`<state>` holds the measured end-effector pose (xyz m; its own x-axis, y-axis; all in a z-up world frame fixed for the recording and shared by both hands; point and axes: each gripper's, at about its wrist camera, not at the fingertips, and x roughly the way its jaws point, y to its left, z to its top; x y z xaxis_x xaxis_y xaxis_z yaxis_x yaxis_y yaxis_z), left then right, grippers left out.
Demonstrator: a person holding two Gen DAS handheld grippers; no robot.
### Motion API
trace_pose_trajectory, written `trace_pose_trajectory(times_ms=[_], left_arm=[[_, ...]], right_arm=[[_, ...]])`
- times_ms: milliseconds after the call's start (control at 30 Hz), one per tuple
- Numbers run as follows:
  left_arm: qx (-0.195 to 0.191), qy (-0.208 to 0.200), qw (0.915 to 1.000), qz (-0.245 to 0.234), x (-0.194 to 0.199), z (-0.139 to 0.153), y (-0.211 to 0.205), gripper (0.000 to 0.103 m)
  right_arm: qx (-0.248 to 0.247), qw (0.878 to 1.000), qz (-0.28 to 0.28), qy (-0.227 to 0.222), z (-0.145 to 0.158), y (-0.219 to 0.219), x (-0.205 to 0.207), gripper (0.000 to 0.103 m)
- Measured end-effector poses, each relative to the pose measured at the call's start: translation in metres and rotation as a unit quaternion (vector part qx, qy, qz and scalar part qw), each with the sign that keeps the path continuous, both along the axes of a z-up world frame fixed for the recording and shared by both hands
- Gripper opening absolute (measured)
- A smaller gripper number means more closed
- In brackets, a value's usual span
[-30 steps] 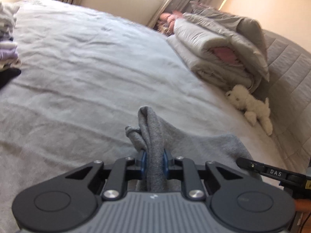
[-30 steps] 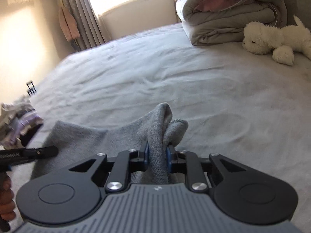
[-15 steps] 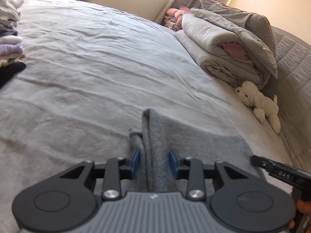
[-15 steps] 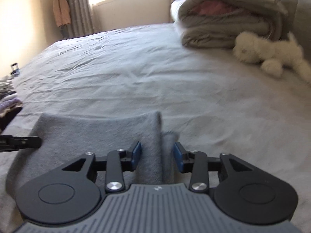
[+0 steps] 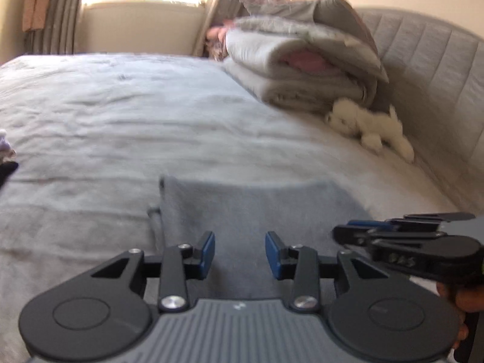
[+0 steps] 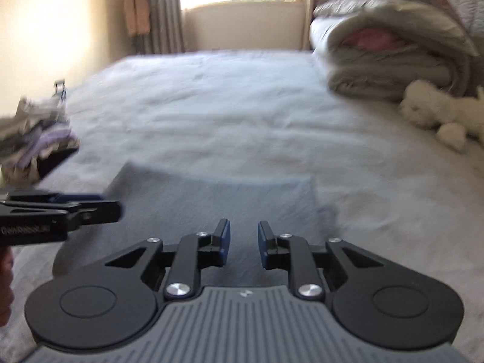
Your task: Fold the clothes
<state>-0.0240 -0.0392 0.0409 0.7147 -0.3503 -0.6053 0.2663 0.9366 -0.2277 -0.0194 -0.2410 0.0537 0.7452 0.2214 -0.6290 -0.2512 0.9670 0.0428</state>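
A grey knit garment (image 5: 257, 208) lies flat and folded on the bed, also in the right wrist view (image 6: 211, 202). My left gripper (image 5: 240, 254) is open and empty, held just above the garment's near part. My right gripper (image 6: 243, 243) is open and empty above the garment's near edge. Each gripper shows in the other's view: the right gripper (image 5: 402, 236) at the right, the left gripper (image 6: 60, 211) at the left.
A light grey bedsheet (image 5: 151, 115) covers the bed. A folded duvet stack (image 5: 302, 66) and a white plush toy (image 5: 372, 127) lie at the far right by the padded headboard (image 5: 438, 60). A pile of folded clothes (image 6: 33, 133) sits at the left edge.
Both grippers opened and let go of the grey garment's corners, then pulled back and rose. The garment now lies flat on the bed.
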Motion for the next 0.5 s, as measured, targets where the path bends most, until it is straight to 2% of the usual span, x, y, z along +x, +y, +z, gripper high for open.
trace_pose_trajectory(times_ms=[200,500], left_arm=[[0.007,0.001,1.0000,0.005,0.002,-0.008,-0.001,0.038],[-0.002,0.008,0.9999,0.010,0.002,-0.008,0.000,0.038]], right_arm=[[-0.023,1.000,-0.004,0.020,-0.015,0.007,0.007,0.021],[-0.010,1.000,-0.013,0.008,-0.008,0.004,-0.001,0.021]])
